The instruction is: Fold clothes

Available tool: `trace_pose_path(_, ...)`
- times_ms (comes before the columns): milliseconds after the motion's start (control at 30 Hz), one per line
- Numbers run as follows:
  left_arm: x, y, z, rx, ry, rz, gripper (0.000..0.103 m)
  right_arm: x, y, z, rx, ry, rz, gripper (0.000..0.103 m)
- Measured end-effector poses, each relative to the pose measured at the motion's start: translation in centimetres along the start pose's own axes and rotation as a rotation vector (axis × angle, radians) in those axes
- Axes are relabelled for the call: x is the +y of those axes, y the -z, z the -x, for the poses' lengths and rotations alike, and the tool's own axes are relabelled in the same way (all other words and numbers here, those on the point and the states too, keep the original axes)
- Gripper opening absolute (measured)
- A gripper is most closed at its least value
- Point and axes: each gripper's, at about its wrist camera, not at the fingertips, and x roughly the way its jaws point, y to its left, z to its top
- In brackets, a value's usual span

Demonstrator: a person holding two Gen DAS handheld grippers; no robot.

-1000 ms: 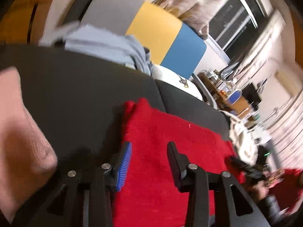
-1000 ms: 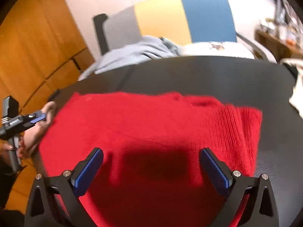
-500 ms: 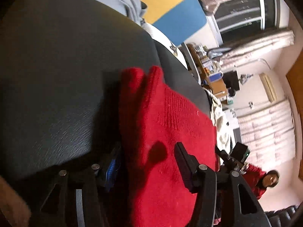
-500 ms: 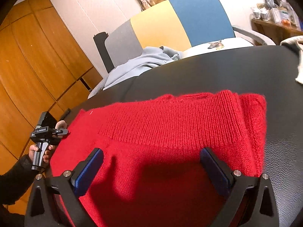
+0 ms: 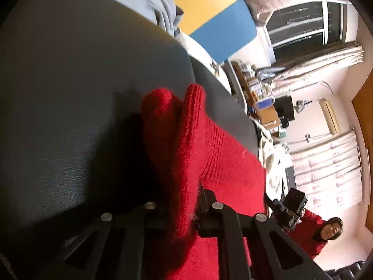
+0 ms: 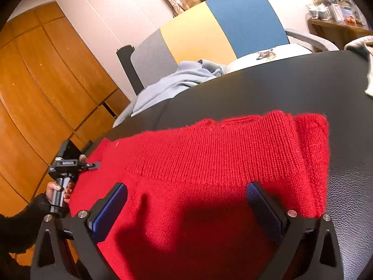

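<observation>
A red knit sweater [image 6: 209, 163] lies folded on a black leather table [image 6: 291, 81]. In the left wrist view the sweater [image 5: 209, 163] runs up the middle, its left edge bunched. My left gripper [image 5: 184, 210] is shut on that edge of the sweater, with red fabric pinched between the jaws. My right gripper [image 6: 186, 207] is open wide, its blue-padded fingers [image 6: 109, 207] low over the near part of the sweater, with nothing between them.
A light blue garment [image 6: 172, 84] lies at the table's far edge, in front of a grey, yellow and blue chair [image 6: 209, 30]. A cream cloth [image 6: 366, 46] lies at the far right. Wooden cupboards [image 6: 35, 81] stand left. A person in red [image 5: 326, 231] is beyond the table.
My left gripper has closed on the sweater's left edge, which now stands bunched. My right gripper has stayed open and come lower and nearer over the sweater.
</observation>
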Motion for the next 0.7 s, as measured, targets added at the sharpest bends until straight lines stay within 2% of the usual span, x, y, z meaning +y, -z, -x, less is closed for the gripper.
trace_pose_path(67, -0.3, 0.0, 1.2, -0.031, 0.015, 0.002, 0.012, 0.8, -0.6, -0.1, 0.065, 0.015, 0.025, 0.103)
trace_pose_path(167, -0.5, -0.5, 3.0, -0.07, -0.008, -0.003, 0.012, 2.3, -1.3, 0.5, 0.144, -0.003, 0.093, 0.103)
trace_pose_path(300, -0.9, -1.2, 5.1, -0.123, -0.01, 0.006, 0.012, 3.8, -1.5, 0.7, 0.259, -0.002, 0.24, 0.103)
trace_pose_path(500, -2.6, -1.2, 5.9, -0.114, -0.04, -0.024, 0.012, 5.8, -1.9, -0.7, 0.368, -0.015, 0.439, 0.103)
trace_pose_path(600, -3.3, -1.2, 6.5, -0.115, -0.023, -0.028, 0.012, 5.6, -1.8, -2.7, 0.465, -0.004, 0.53, 0.103)
trace_pose_path(667, -3.9, -1.0, 6.7, -0.115, -0.002, -0.031, 0.012, 4.1, -1.5, -4.0, 0.541, 0.028, 0.544, 0.103)
trace_pose_path(700, -4.5, -0.8, 6.8, -0.114, 0.015, -0.034, 0.012, 3.9, -1.1, -4.2, 0.541, 0.024, 0.573, 0.103)
